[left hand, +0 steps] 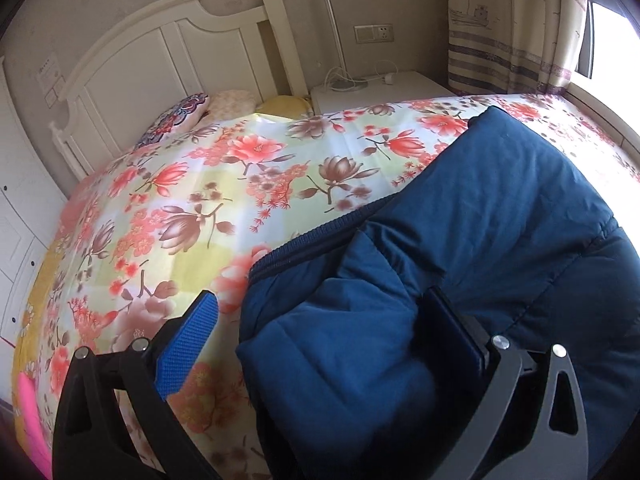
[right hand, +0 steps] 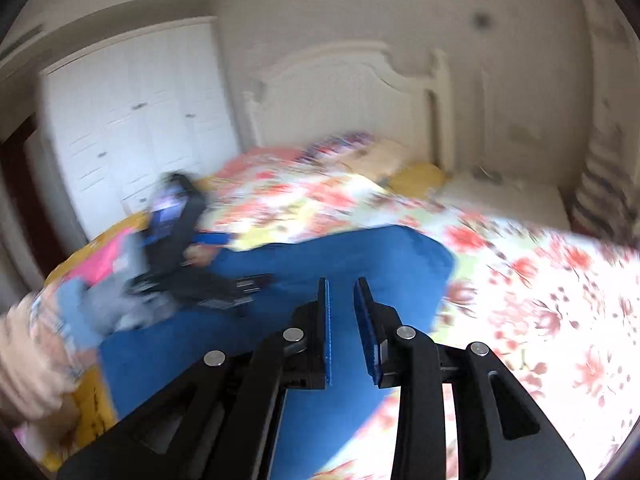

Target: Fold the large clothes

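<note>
My left gripper (left hand: 320, 320) spread wide around bunched blue jacket (left hand: 500, 216) on floral bed (left hand: 200, 208), my right gripper (right hand: 347, 292) narrowly parted, empty

A blue padded jacket (left hand: 500, 216) and pillows (left hand: 234, 101) lie on the floral-covered bed (left hand: 208, 200).

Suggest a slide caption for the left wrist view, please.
Open left gripper straddling a fold of blue padded coat on floral bedspread.

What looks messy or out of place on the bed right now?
The blue jacket is bunched near the left gripper, not lying flat on the flowered bedspread. Nothing looks spilled or damaged.
</note>
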Demonstrator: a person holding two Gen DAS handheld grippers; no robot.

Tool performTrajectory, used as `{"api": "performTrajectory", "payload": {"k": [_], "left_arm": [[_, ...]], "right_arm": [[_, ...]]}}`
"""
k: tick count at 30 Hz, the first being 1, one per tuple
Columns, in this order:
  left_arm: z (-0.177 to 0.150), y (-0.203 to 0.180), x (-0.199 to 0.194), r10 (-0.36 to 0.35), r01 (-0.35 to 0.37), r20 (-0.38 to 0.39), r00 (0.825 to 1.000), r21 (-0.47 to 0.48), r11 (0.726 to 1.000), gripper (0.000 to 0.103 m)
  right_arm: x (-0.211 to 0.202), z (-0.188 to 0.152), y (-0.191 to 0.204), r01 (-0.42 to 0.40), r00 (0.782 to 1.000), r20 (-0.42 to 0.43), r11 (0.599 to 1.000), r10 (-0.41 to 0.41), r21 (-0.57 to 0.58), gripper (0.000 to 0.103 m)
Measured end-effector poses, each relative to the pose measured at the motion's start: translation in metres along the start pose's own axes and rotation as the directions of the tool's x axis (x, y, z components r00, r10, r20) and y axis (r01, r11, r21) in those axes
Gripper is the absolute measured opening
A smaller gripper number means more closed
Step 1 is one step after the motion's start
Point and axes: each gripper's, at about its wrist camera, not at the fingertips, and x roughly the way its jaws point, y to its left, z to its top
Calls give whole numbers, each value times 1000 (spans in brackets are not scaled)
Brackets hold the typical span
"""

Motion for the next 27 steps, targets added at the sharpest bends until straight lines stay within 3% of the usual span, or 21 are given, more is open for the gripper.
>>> {"api": "performTrajectory", "payload": {"k": [4,6,7,9,10,12,14,16,19,22,23,24,25,26,27], "left_arm": [[-12,7,1,-21,25,50,999,-68,997,101],[-14,11,3,-39,44,58,998,-88,995,101],[-15,12,5,-44,49,56,997,-98,994,101],[-15,16,8,-53,59,48,997,-115,992,101],[-15,18,11,-60,65,42,997,-126,990,101],[-16,22,14,-85,89,37,996,-146,985,101],[-17,23,15,-99,104,40,994,-152,983,101],[-18,21,13,-88,95,49,995,-144,985,101],[-18,21,13,-86,93,54,995,-144,985,101],[-19,22,13,-94,102,57,994,-152,983,101],[-19,22,13,-95,103,58,994,-154,983,101],[-20,22,12,-92,101,61,994,-159,982,101],[-20,24,12,-85,94,63,994,-169,981,101],[-20,25,14,-90,100,60,994,-172,980,101],[-20,26,14,-93,102,56,994,-176,979,101]], "right_arm": [[57,34,-48,-29,996,-84,993,39,116,33],[79,43,-48,-45,990,-131,995,57,91,33],[95,39,-41,-51,983,-172,996,64,76,43],[139,32,-34,-10,963,-268,1000,12,8,44],[151,29,-33,-4,965,-262,999,-5,-37,46],[155,31,-23,0,969,-248,996,-22,-92,45],[152,43,-28,-9,964,-264,998,-8,-62,45],[124,66,-37,-43,983,-178,998,50,41,45],[95,79,-36,-84,993,-81,996,87,42,45],[111,69,-23,-57,986,-160,997,47,-60,45],[126,60,-22,-53,976,-214,996,35,-77,45],[155,41,-22,-56,947,-320,995,25,-88,46],[175,21,-19,-57,938,-347,990,10,-127,46],[174,15,-14,-47,960,-281,983,-5,-178,46],[177,17,-14,-41,955,-295,984,-13,-175,46]]}}
